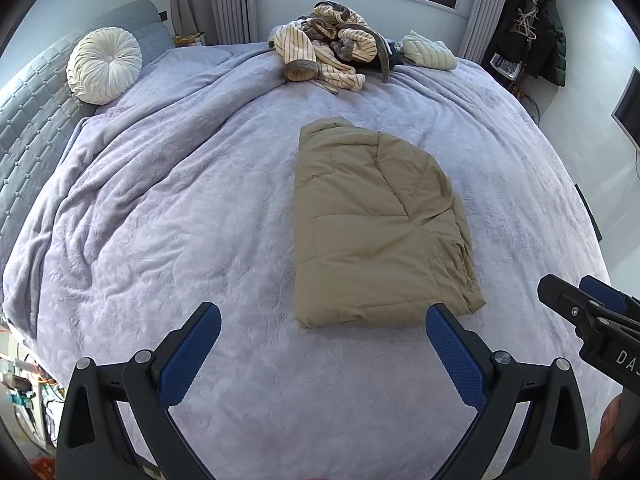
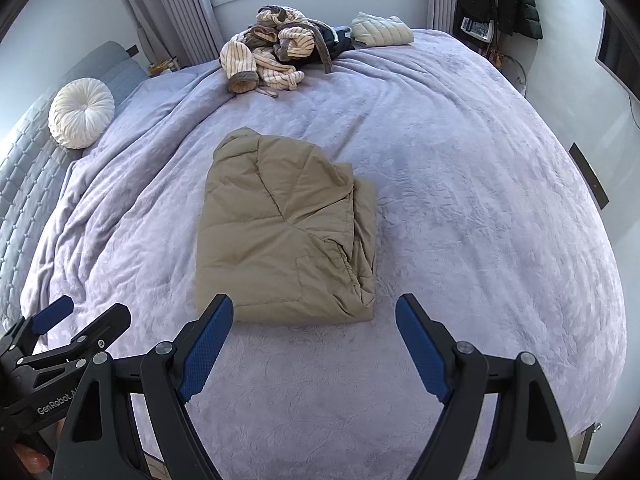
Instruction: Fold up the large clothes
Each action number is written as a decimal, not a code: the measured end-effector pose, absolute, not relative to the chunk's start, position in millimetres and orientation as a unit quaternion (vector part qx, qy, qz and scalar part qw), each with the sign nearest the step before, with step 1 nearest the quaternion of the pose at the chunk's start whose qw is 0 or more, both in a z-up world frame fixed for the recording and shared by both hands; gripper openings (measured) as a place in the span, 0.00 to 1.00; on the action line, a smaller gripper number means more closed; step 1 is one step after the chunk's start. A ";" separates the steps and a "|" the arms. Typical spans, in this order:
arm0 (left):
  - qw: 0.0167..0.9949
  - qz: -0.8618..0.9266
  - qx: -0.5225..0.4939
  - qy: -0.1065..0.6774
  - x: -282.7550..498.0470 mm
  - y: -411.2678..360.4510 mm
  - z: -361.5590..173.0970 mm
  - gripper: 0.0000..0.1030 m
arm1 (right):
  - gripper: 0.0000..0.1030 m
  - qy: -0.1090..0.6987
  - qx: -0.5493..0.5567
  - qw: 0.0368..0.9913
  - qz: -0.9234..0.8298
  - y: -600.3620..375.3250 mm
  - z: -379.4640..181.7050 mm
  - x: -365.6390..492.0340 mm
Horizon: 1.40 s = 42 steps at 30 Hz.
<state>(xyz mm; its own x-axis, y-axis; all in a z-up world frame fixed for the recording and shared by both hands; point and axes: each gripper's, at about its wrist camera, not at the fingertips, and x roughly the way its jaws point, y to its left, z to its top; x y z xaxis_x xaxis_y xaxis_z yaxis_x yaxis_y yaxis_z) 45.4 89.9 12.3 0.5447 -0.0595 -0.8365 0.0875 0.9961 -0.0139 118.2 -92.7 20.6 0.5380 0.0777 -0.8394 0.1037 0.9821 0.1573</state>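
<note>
A tan quilted jacket (image 1: 372, 224) lies folded into a compact rectangle on the lilac bed cover (image 1: 200, 220); it also shows in the right wrist view (image 2: 280, 232). My left gripper (image 1: 322, 316) is open and empty, held above the bed just short of the jacket's near edge. My right gripper (image 2: 314, 308) is open and empty, also just short of the near edge. Each gripper shows at the edge of the other's view: the right one (image 1: 580, 300) and the left one (image 2: 80, 320).
A heap of striped cream clothes (image 1: 328, 48) and a folded pale quilted garment (image 1: 428, 52) lie at the far end of the bed. A round white cushion (image 1: 104, 64) leans on the grey headboard (image 1: 24, 120). Dark coats (image 1: 540, 24) hang at the far right.
</note>
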 end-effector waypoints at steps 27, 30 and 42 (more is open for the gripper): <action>0.878 -0.040 0.022 0.477 54.9 88.1 9.9 1.00 | 0.83 0.483 0.091 0.871 -0.013 -100.4 21.3 125.8; 0.878 -0.040 0.021 0.477 56.1 87.6 9.7 1.00 | 0.83 0.484 0.090 0.870 -0.013 -100.6 20.8 125.8; 0.878 -0.041 0.023 0.476 60.1 89.4 9.0 1.00 | 0.83 0.484 0.090 0.871 -0.013 -98.9 21.3 126.7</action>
